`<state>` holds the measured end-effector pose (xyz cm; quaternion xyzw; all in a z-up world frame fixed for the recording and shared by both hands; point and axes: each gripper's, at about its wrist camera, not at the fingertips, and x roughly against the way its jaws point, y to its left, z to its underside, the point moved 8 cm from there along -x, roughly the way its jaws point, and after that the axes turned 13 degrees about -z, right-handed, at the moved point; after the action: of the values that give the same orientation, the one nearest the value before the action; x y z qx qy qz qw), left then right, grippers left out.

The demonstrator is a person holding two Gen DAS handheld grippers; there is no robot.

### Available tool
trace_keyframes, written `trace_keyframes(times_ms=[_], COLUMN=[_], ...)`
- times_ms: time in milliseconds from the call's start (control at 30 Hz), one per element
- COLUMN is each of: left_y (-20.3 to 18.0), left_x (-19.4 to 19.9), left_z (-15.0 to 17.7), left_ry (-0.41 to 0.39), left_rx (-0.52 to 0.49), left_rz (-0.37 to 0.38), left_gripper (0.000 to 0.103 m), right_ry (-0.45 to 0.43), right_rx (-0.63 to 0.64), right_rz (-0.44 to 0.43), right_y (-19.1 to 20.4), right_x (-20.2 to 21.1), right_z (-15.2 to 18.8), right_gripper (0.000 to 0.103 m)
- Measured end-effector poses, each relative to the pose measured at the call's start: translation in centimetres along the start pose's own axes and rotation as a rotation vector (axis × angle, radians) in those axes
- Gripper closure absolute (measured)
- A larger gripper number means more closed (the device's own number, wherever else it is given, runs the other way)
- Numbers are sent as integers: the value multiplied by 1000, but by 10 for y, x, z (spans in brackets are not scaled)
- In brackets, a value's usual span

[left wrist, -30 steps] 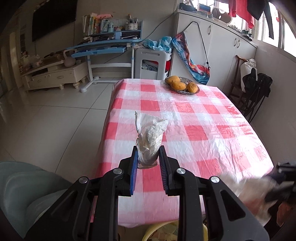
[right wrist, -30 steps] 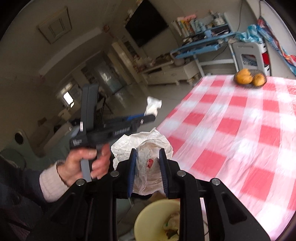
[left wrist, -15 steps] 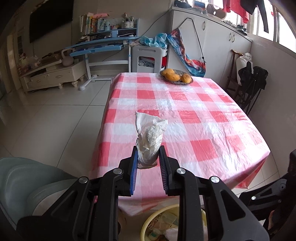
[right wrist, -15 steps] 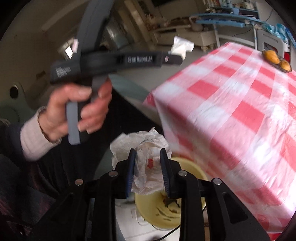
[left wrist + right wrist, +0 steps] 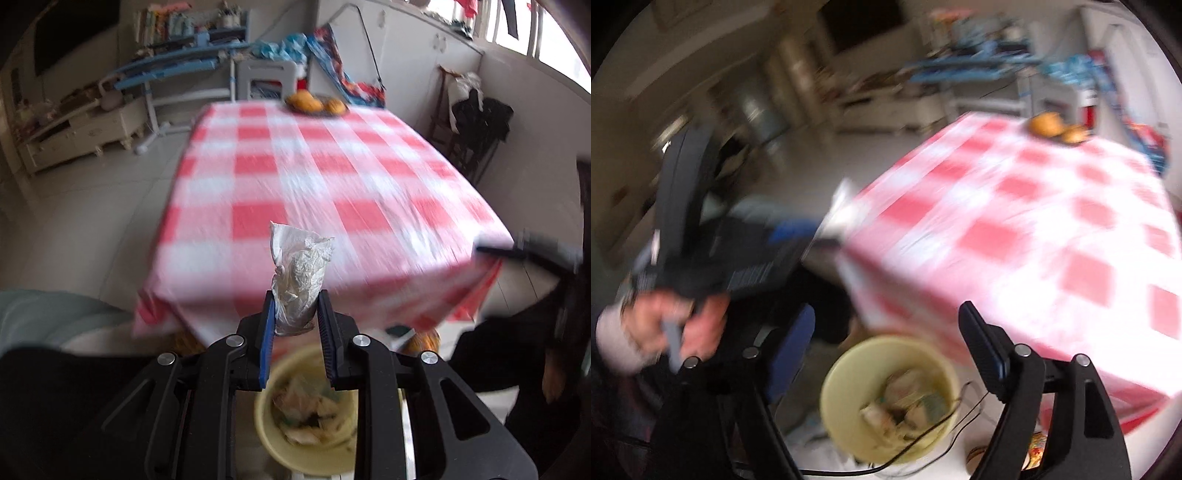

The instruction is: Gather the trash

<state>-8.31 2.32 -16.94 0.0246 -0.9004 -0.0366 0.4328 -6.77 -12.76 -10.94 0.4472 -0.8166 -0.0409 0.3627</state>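
Crumpled white plastic has left the right gripper [image 5: 886, 350], whose jaws have just been opening and now stand apart, empty above the yellow bin [image 5: 890, 398], while the left gripper [image 5: 295, 332] stays clamped on its wad [image 5: 299, 280], presumably next to drop.

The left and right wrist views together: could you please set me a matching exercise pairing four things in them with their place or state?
Things:
1. crumpled plastic bag
2. yellow bin
3. right gripper
4. fruit bowl

Place or state:
A. at the table's far end
B. jaws wide apart, nothing between them
C. clamped in the left gripper
D. on the floor by the table, trash inside

Pairs: 1-C, 2-D, 3-B, 4-A
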Motion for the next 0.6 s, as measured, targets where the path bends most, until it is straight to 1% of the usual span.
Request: trace_keyframes(times_ms=[33,100,133,167,200,233,300,333,400,433,500,533,600], left_y=[-4,-17,-23,-29,-36,-41,-53,-57,-60,-60,-55,-51,-42], left_x=[0,0,-1,-1,-2,-3,-1,1,7,11,20,27,43], left_z=[6,24,31,38,47,53,62,63,59,54,41,32,14], left_ry=[13,69,92,116,145,166,185,167,119,91,35,-8,-88], left_rx=[-9,-47,-66,-90,-121,-146,-211,-237,-261,-260,-241,-222,-178], left_rz=[7,39,49,56,66,74,71,53,15,3,-25,-45,-72], left_gripper=[81,80,79,76,70,67,55,53,42,40,32,30,21], right_ry=[-35,-136,-169,-209,-244,-280,-325,-349,-379,-394,-406,-409,-415], right_rx=[-10,-30,-34,-39,-42,-42,-33,-24,-7,1,9,11,16], right_rz=[26,108,133,165,193,220,269,303,348,384,433,452,474], right_y=[-4,-14,-16,-19,-19,-20,-21,-23,-22,-23,-24,-22,-21], right_x=[6,28,36,46,54,62,69,74,84,89,96,97,102], right_z=[-3,-13,-16,-19,-23,-26,-30,-33,-33,-33,-34,-34,-32], right_gripper=[21,19,17,15,12,12,10,10,8,8,8,8,8])
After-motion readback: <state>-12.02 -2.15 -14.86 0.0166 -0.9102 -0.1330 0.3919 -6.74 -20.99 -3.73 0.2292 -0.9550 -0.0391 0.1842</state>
